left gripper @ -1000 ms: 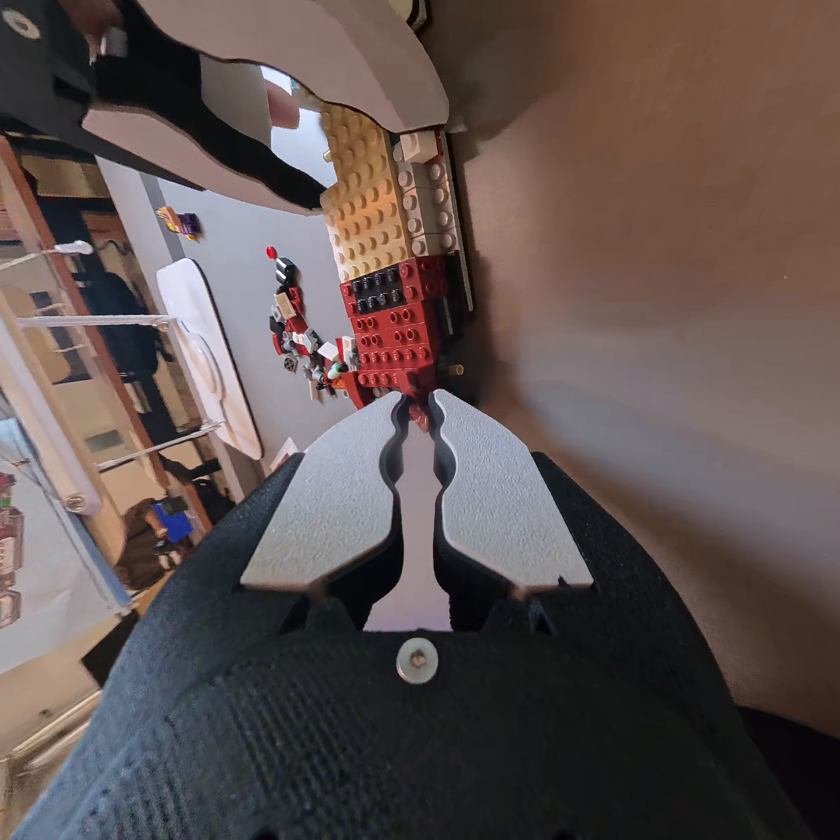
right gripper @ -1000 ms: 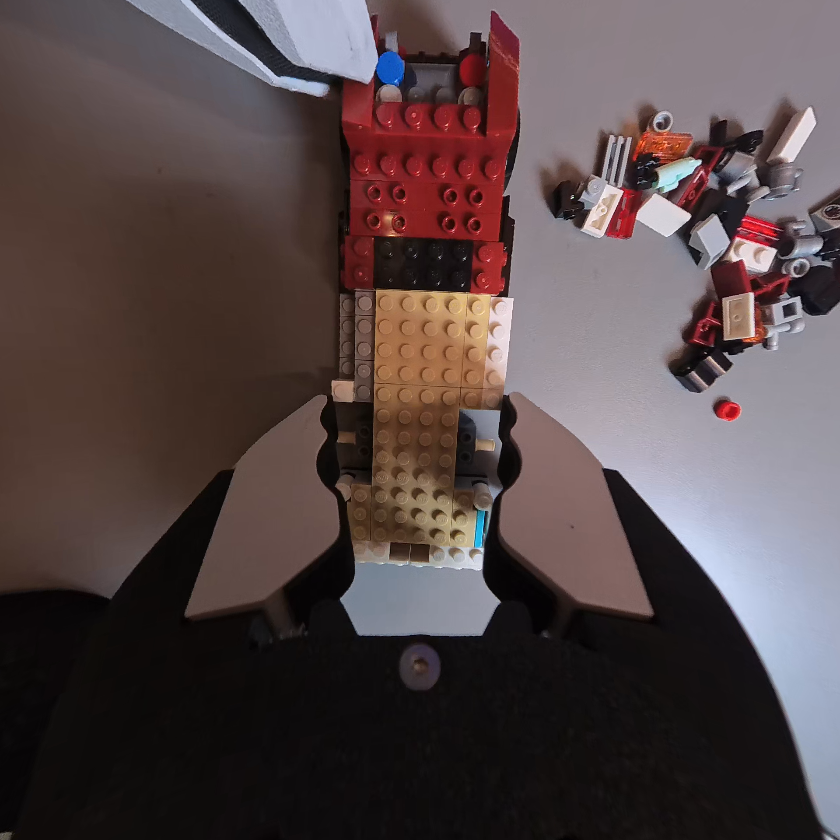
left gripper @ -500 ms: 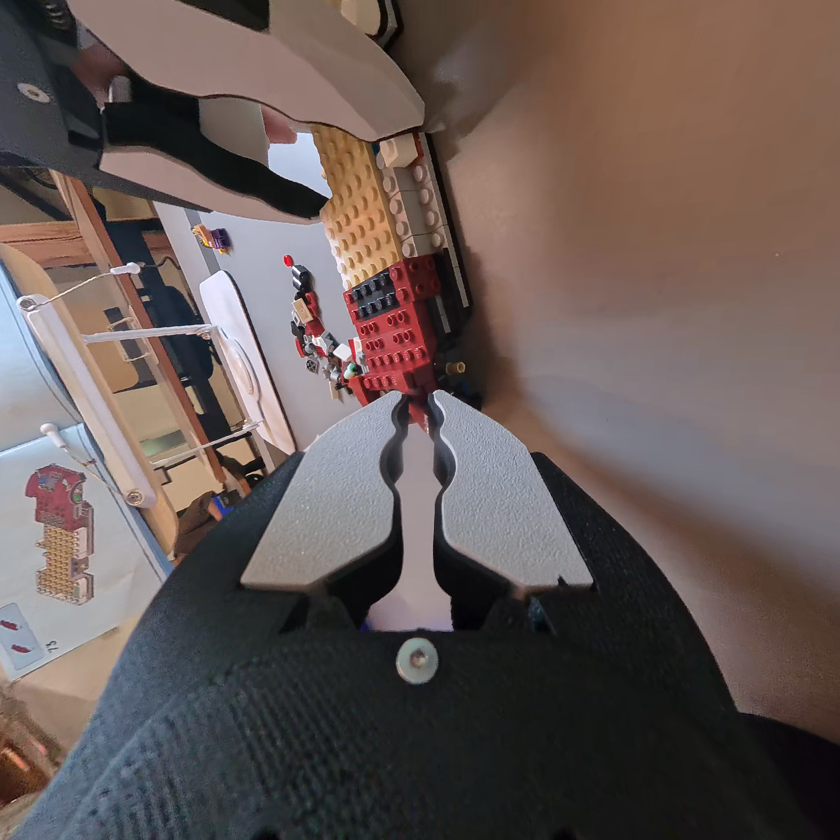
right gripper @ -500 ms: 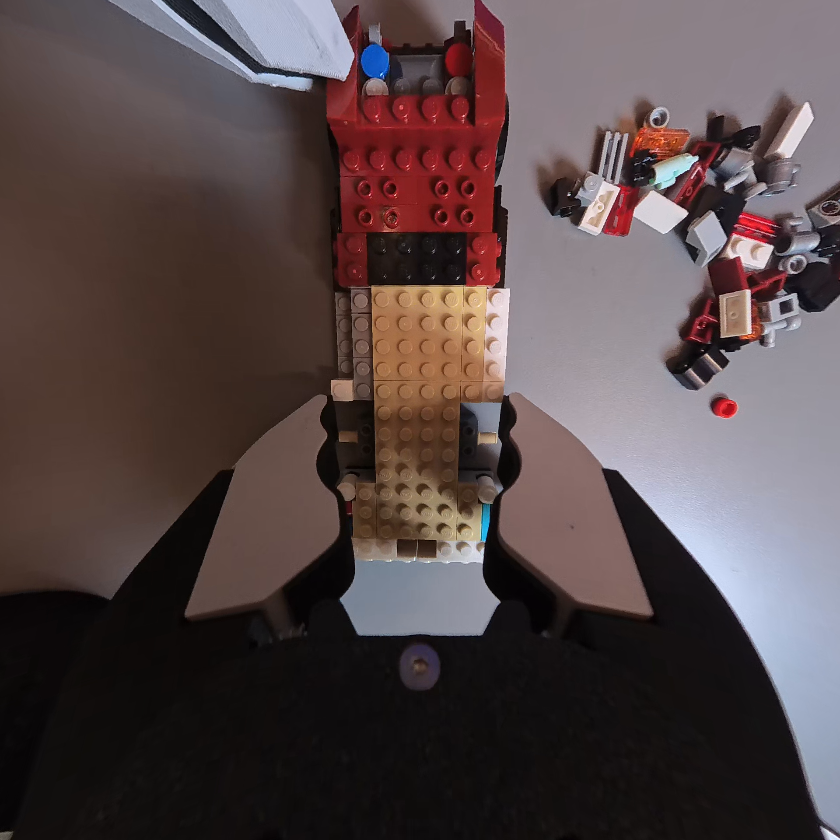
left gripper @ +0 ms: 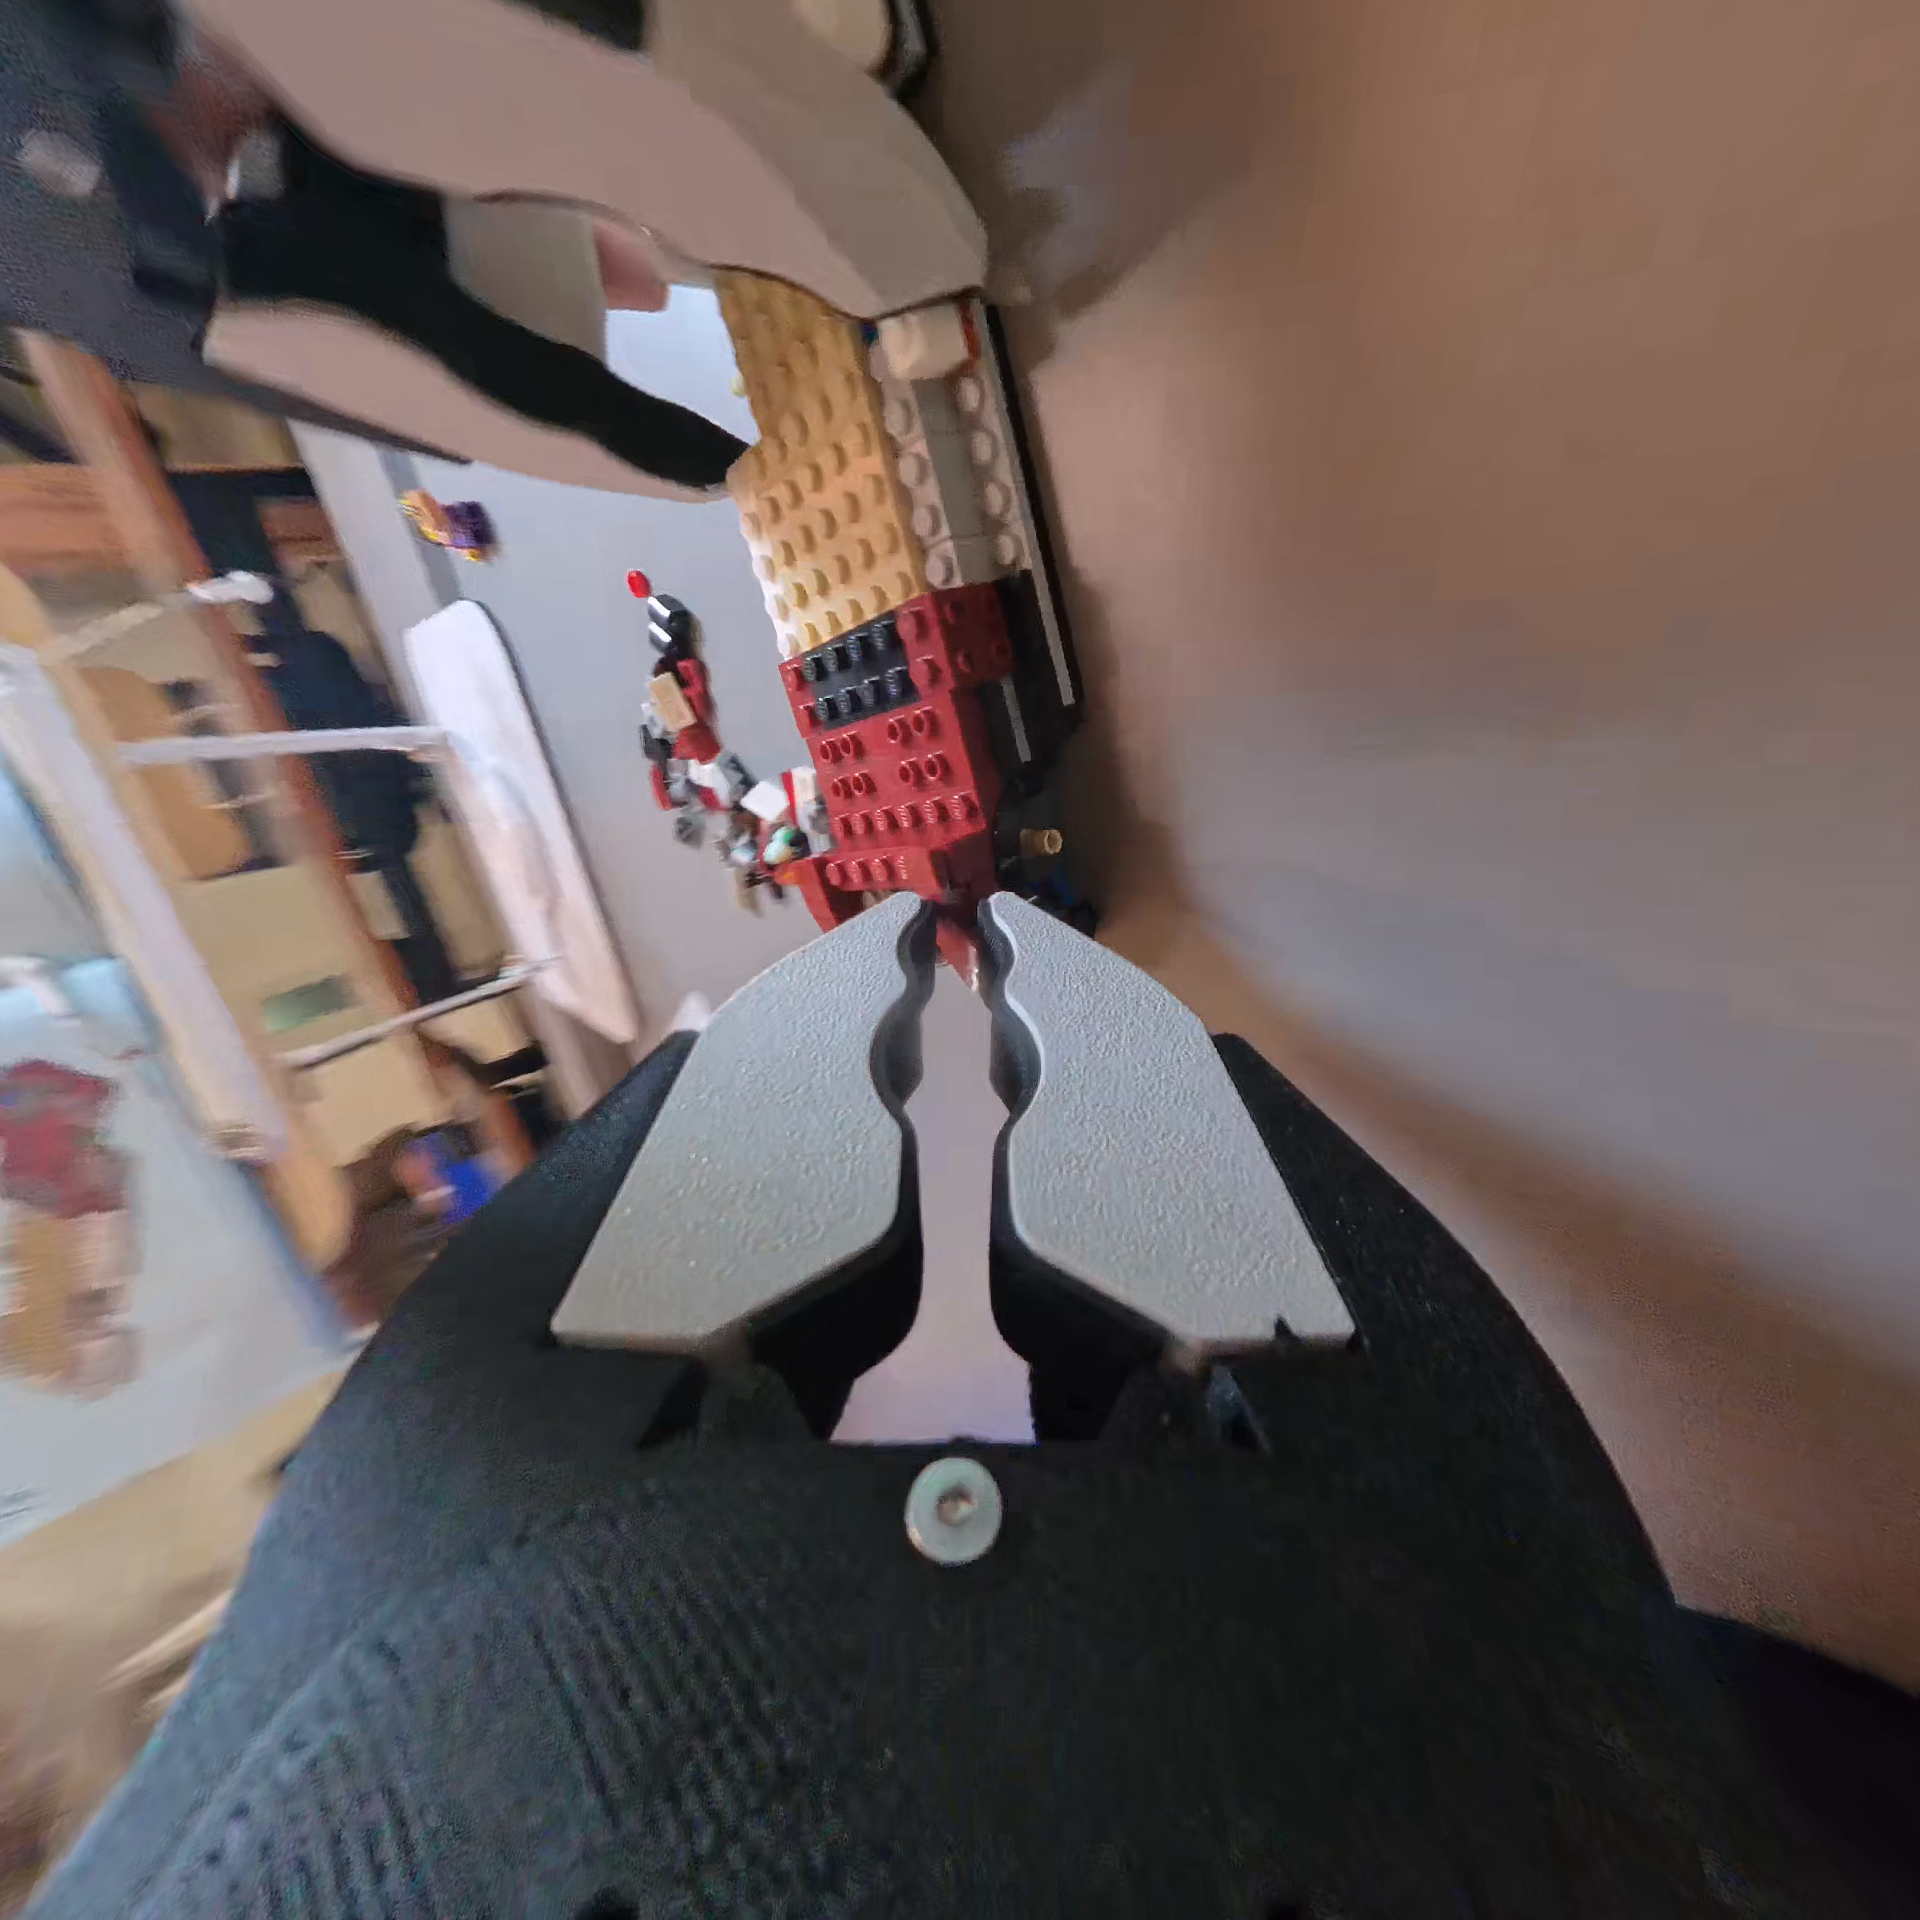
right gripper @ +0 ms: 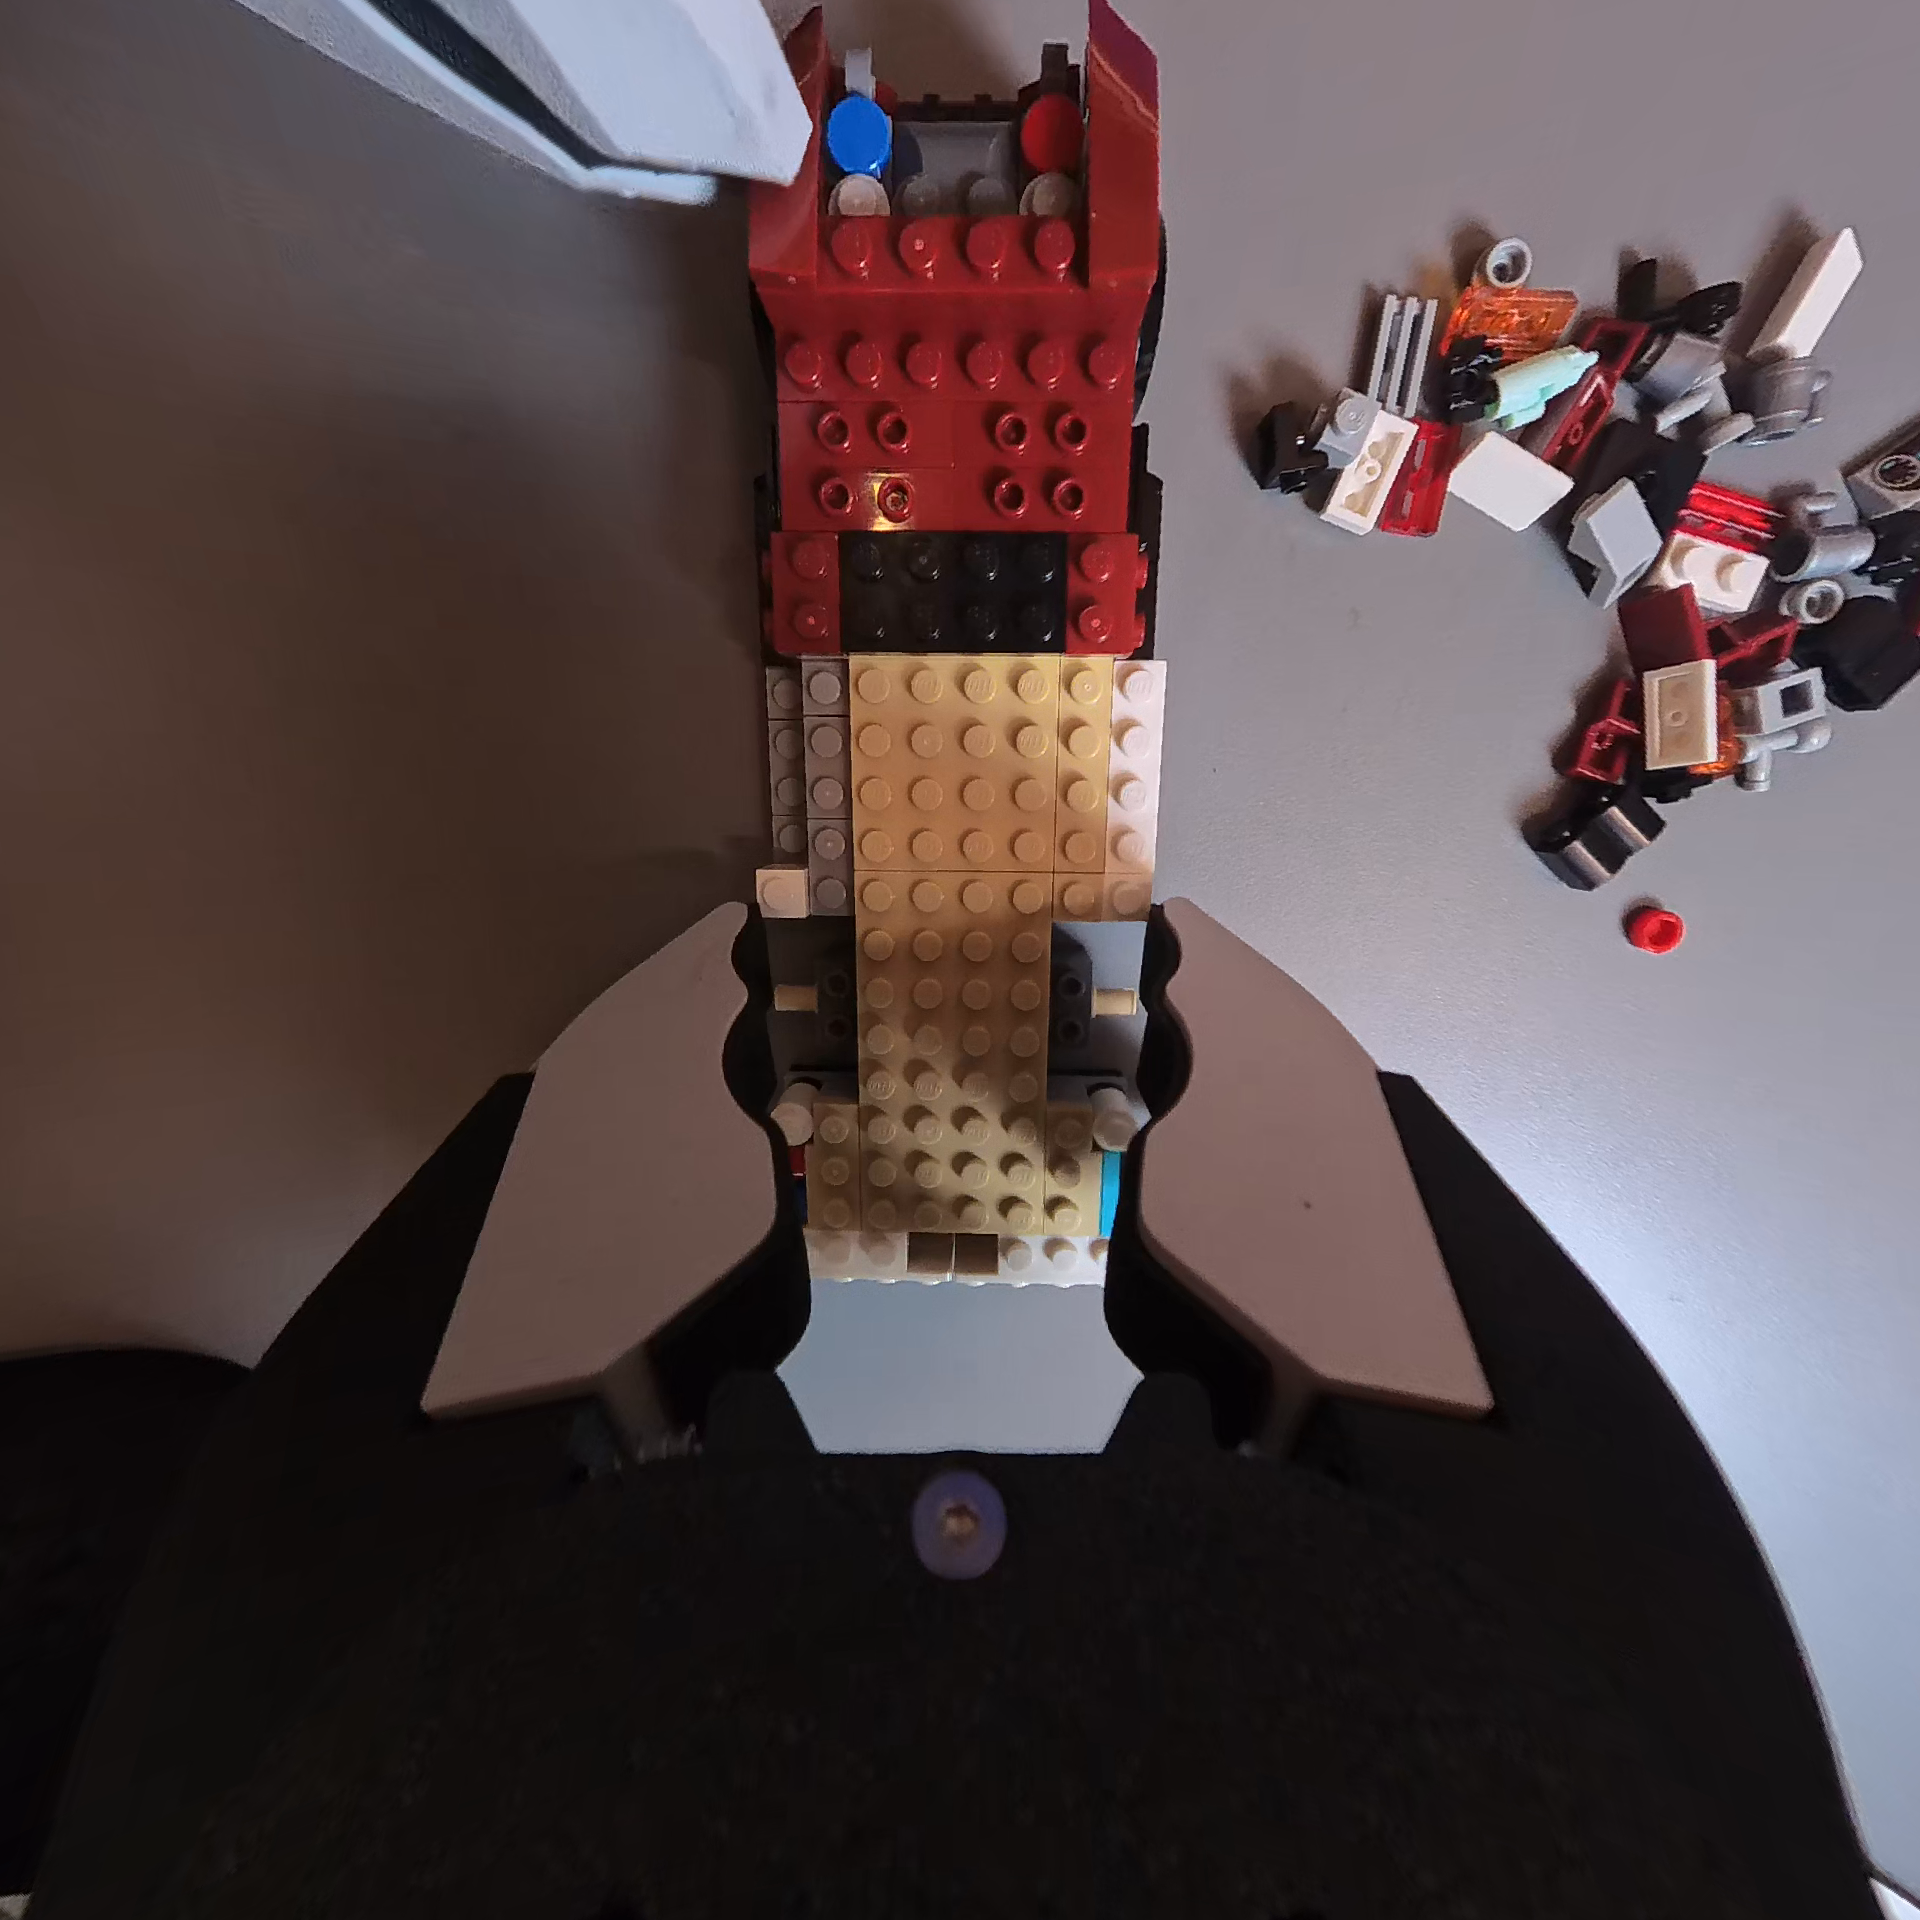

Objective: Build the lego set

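Observation:
A brick-built vehicle model [right gripper: 956,779] lies on the grey table [right gripper: 312,623], with a dark red front and a tan studded rear. My right gripper [right gripper: 953,906] straddles the tan rear, its pads against the model's sides. My left gripper [left gripper: 958,914] is shut on a thin dark red piece [left gripper: 956,940] at the model's front corner. The model also shows in the left wrist view [left gripper: 894,748], running away from my fingertips. The right gripper's fingers [left gripper: 727,156] clamp its far end there. One left finger [right gripper: 644,94] shows at the model's front left in the right wrist view.
A pile of small loose bricks [right gripper: 1621,499] lies to the right of the model, with a lone red round stud [right gripper: 1652,927] near it. The pile also shows in the left wrist view [left gripper: 717,769]. A white flat object [left gripper: 499,810] and shelving stand beyond. The left gripper's tips are roughly 10 cm from the right gripper's. Between my right fingertips and the lone red round stud [right gripper: 1652,927] there is roughly 9 cm. It turns up in the left wrist view [left gripper: 638,582] as well.
The left wrist view has swung and blurred, while its pads stay closed on the dark red piece. The model shifted slightly left between the right fingers, then held still.

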Demonstrator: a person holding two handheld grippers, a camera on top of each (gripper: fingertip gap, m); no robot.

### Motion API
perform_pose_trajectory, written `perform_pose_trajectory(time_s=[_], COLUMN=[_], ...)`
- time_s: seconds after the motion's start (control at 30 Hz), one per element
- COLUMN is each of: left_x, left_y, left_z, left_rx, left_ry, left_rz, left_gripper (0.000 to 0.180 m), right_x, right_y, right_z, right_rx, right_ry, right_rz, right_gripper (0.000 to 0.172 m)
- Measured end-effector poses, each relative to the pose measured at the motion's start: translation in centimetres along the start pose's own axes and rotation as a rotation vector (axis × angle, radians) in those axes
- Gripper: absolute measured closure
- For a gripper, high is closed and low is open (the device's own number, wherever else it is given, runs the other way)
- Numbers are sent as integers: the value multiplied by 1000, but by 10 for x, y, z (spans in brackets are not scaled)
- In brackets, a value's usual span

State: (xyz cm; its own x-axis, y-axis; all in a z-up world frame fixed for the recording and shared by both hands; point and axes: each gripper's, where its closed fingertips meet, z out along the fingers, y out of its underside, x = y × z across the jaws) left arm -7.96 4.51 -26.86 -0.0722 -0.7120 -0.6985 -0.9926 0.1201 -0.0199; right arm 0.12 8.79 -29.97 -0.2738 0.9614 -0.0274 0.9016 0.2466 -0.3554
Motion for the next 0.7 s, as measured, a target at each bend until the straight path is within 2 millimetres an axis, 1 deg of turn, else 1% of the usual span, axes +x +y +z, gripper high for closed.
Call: perform_pose_trajectory(time_s=[0.03, 0.17, 0.23, 0.3, 0.4, 0.57, 0.7], left_x=[1, -8, -8, -3, 0, -5, -1], left_y=[-2, -10, -10, -8, -7, -5, -4], left_z=[-3, -16, -16, -12, -6, -3, 0], left_rx=[60, 249, 317, 352, 383, 393, 386], left_ry=[46, 187, 301, 413, 492, 479, 505], left_rz=[-82, -347, -476, -561, -621, -618, -605], left_gripper=[175, 170, 169, 168, 169, 172, 172], right_x=[0, 1, 1, 1, 1, 1, 1], right_y=[0, -1, -1, -1, -1, -1, -1], right_z=[0, 0, 0, 0, 0, 0, 0], right_rx=[4, 4, 0, -1, -1, 0, -1], right_ry=[1, 2, 2, 1, -1, -3, -4], right_rz=[0, -1, -4, -5, -6, -6, -8], right_gripper=[103, 103, 103, 103, 103, 103, 103])
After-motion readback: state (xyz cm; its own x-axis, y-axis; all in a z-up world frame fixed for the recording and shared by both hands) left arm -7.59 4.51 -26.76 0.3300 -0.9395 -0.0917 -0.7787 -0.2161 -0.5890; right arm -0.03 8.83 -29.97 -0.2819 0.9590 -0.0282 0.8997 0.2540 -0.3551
